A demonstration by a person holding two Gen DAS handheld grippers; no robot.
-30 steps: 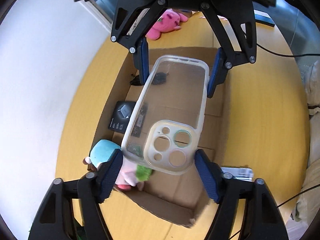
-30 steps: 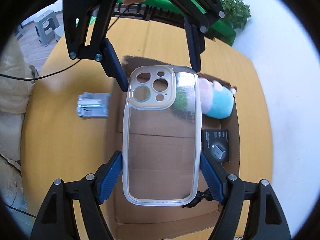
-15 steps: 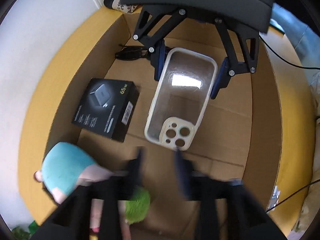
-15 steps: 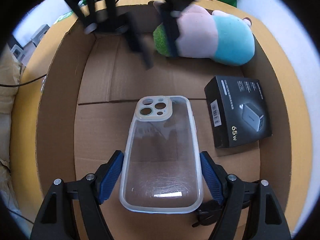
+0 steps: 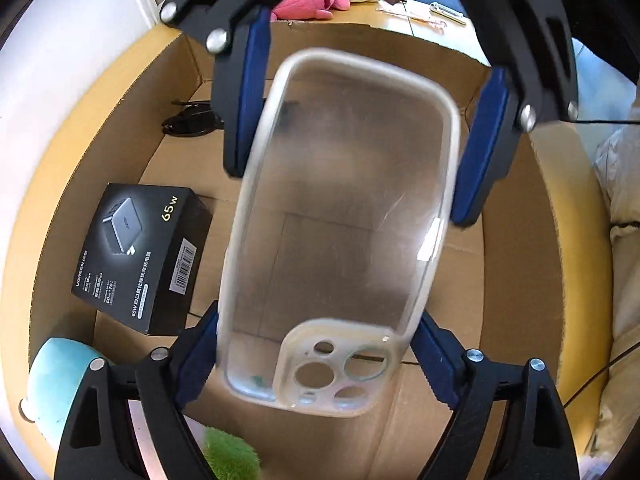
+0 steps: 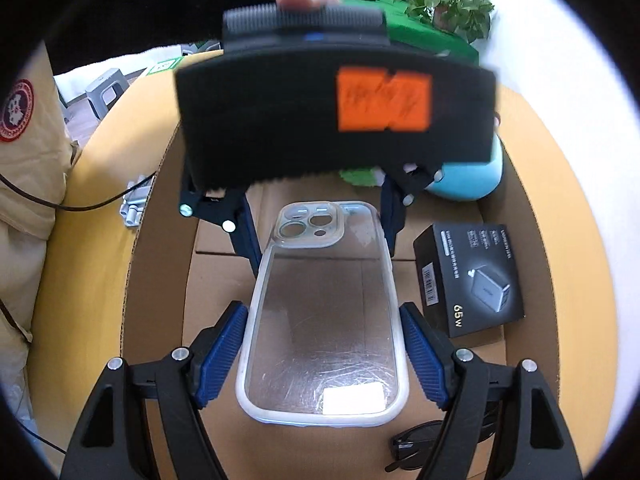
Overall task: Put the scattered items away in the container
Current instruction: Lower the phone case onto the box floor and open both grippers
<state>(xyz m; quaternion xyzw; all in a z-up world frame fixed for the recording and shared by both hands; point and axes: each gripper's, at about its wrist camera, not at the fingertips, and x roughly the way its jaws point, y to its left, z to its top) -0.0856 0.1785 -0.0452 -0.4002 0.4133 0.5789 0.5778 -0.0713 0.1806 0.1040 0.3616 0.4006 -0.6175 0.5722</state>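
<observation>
Right gripper pinches the clear phone case by its long edges, low inside the cardboard box. Left gripper jaws opening, straddling the camera end; contact unclear. Charger box, sunglasses and half-hidden plush lie inside.

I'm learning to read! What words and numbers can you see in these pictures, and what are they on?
"65W": on the black charger box, in yellow.
"UGREEN": on the same box, along its edge.
Small white lines and barcode digits on the box: too small to read.
Orange sticker on the left gripper's body: scribbled, blurred, unreadable.
Round red patch on the beige coat: lettering too small to read.
</observation>
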